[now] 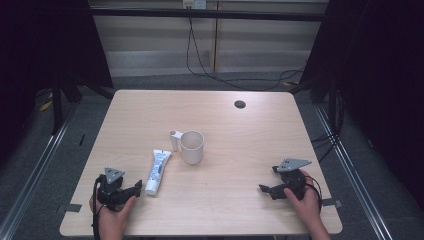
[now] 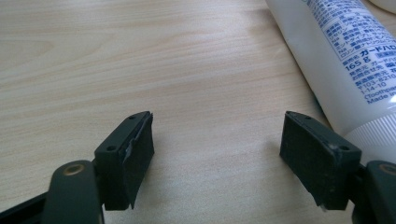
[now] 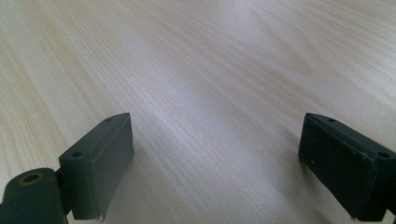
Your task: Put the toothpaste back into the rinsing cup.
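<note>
Fingers of both the left gripper (image 1: 136,188) and the right gripper (image 1: 264,189) stand wide with nothing between them, low on the pale wooden surface (image 1: 240,145), where the toothpaste tube (image 1: 158,171) lies just beside the left gripper, below a white cup (image 1: 192,147), dark curtains flanking the room.

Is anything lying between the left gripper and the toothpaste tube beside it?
Nothing visible does. The left gripper sits with its jaws open right at the cap end of the toothpaste tube; in the left gripper view the tube lies just outside one jaw, with bare table between the jaws. The cup stands beyond the tube's far end.
</note>
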The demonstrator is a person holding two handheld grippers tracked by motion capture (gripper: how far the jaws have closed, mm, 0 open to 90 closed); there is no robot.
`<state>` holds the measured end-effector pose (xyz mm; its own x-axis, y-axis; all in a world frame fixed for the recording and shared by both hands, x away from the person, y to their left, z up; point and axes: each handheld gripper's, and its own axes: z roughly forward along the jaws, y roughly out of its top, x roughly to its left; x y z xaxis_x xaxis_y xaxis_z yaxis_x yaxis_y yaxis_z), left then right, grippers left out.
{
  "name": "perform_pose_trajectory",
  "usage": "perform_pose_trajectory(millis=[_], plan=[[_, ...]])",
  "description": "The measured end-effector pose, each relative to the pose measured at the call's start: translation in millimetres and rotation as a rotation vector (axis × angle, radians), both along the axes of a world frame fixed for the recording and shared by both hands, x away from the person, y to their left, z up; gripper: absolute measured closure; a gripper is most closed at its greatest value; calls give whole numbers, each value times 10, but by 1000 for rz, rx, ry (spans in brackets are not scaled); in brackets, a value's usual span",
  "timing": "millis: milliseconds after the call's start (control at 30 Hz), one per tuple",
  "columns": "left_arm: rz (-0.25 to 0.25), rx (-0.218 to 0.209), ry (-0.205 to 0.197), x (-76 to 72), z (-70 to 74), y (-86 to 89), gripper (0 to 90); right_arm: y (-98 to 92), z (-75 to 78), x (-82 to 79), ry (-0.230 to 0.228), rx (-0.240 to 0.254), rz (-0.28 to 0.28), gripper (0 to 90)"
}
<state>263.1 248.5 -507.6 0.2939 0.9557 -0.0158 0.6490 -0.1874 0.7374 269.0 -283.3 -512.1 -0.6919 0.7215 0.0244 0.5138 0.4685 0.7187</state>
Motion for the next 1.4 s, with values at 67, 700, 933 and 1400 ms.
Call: perform_pose_trajectory(millis=[67,700,933,1400], plan=[[0,0,0,0,0,0,254,-1,0,1,-1,0,0,101],[-11,-10,21,43,19,13,241,-3,0,3,1,2,1,101],[-19,-38,94,178,109,-27,226,-3,0,3,1,2,1,101],[-40,-32,129,416,346,-131,217,-2,0,3,2,2,1,101]])
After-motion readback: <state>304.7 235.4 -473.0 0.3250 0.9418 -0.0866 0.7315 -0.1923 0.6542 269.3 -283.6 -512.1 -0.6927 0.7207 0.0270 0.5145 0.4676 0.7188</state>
